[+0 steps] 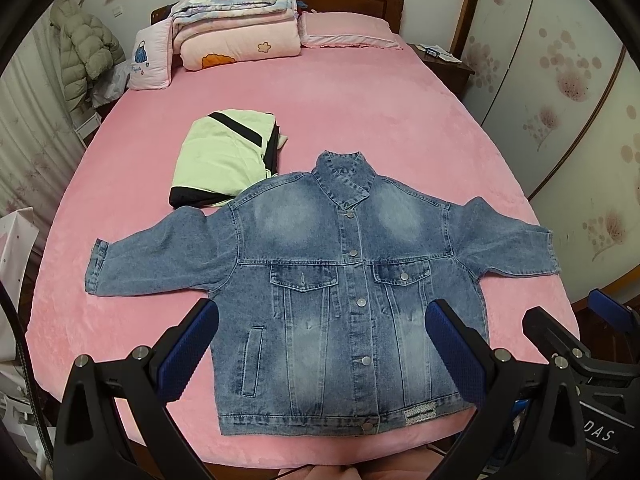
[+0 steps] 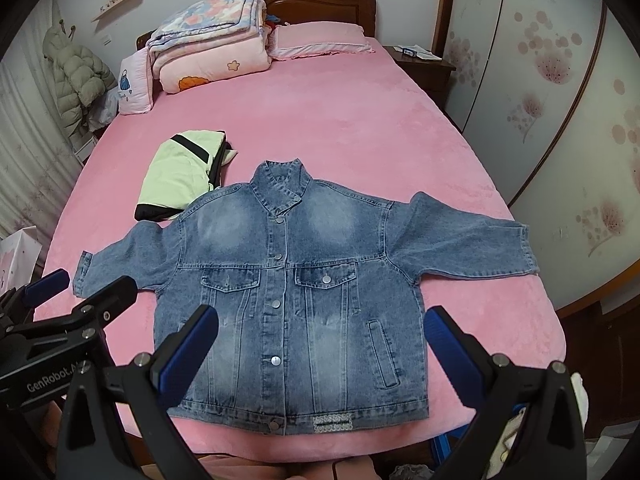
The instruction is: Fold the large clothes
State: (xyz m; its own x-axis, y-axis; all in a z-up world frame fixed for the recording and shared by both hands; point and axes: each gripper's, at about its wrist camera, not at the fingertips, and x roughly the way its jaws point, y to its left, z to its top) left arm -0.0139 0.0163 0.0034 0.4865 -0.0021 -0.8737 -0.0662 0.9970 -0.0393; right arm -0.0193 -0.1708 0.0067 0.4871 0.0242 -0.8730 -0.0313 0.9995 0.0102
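Jacket [image 1: 352, 280] lies flat, buttoned; denim looks stiff & heavyish, so w/ both grippers [image 1: 320, 344] [image 2: 320, 344] spread wide, empty, I'd pinch cuffs/shoulder seams.

What your cameras leave out

Your jacket's [image 1: 344, 304] left shoulder covers the near corner of the folded green garment [image 1: 224, 156]; the items on the nightstand [image 2: 424, 65] past the bed's [image 2: 320, 120] far right corner are too small to identify

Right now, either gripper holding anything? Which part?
Nothing held. The left gripper and right gripper both have jaws wide open, above the denim jacket, which lies flat and buttoned on the pink bed.
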